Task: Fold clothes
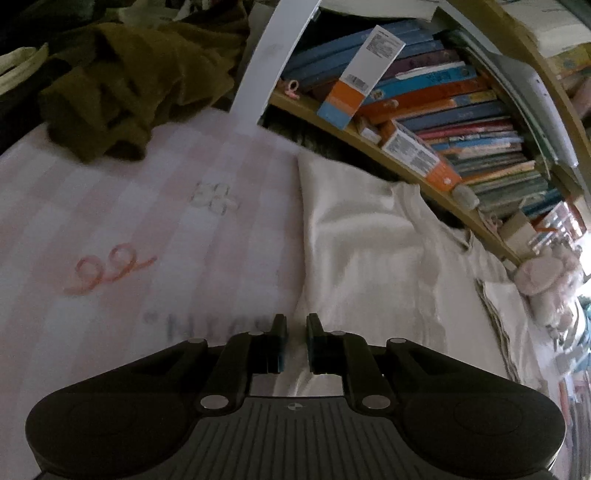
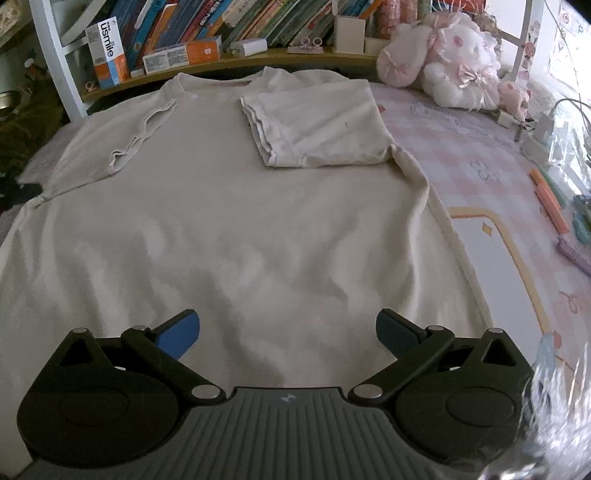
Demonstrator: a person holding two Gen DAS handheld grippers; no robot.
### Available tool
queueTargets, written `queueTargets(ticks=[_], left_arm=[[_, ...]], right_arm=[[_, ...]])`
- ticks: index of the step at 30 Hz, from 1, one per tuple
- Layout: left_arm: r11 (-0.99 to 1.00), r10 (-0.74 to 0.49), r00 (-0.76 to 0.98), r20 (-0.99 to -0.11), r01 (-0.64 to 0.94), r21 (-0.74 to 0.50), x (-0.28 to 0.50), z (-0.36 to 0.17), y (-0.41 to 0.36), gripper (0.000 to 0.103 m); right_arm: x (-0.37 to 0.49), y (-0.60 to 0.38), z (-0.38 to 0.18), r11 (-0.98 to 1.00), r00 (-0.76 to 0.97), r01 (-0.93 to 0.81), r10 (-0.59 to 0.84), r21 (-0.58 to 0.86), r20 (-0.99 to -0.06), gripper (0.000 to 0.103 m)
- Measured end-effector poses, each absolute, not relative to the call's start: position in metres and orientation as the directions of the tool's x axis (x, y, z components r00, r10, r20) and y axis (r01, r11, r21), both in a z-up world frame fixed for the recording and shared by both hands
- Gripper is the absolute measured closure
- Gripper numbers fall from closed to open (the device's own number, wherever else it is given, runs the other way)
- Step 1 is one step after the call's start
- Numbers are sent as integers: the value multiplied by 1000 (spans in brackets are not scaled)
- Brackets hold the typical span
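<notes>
A: Cream T-shirt [image 2: 236,206] spread flat on pink checked bed sheet [image 2: 461,147], right under right gripper [image 2: 288,334], jaws wide, nothing between. Both sleeves folded in over chest.
B: Left side?
A: Left gripper [image 1: 295,341] at T-shirt's left edge, narrow gap, nothing pinched.
B: Fabric?
A: Soft, lightly wrinkled knit.
B: Surroundings?
A: Olive garment [image 1: 122,92] left of T-shirt, bookshelf [image 2: 229,26] behind collar, plush toy [image 2: 454,62] to right.

Cream T-shirt [image 2: 229,221] flat, sleeves apparently folded.
</notes>
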State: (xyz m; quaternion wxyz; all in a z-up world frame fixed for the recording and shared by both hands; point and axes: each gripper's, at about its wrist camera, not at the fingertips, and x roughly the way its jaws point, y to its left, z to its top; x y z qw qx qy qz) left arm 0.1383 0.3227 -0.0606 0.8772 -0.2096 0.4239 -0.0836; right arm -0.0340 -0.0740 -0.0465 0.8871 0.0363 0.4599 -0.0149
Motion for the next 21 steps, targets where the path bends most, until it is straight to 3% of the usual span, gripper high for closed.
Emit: queueTargets(ticks=[11, 14, 16, 18, 21], left_arm=[[954, -212, 599, -772, -43, -296, 58, -46, 312, 89], [953, -197, 603, -773, -68, -296, 37, -43, 307, 75], [947, -195, 607, -770, -87, -308, 23, -41, 304, 52], [952, -175, 605, -777, -97, -290, 11, -38, 297, 44], [964, -124, 599, -791, -115, -238, -6, -36, 285, 43]], right_arm=[[-50, -86, -31, 997, 627, 31, 40, 76, -778, 0], [-58, -96, -27, 997, 634, 8, 57, 81, -771, 0], [-64, -105, -24, 996, 642, 2, 66, 88, -764, 0], [-70, -114, -20, 996, 653, -3, 72, 93, -754, 0], [-80, -130, -17, 994, 658, 0, 80, 106, -748, 0]])
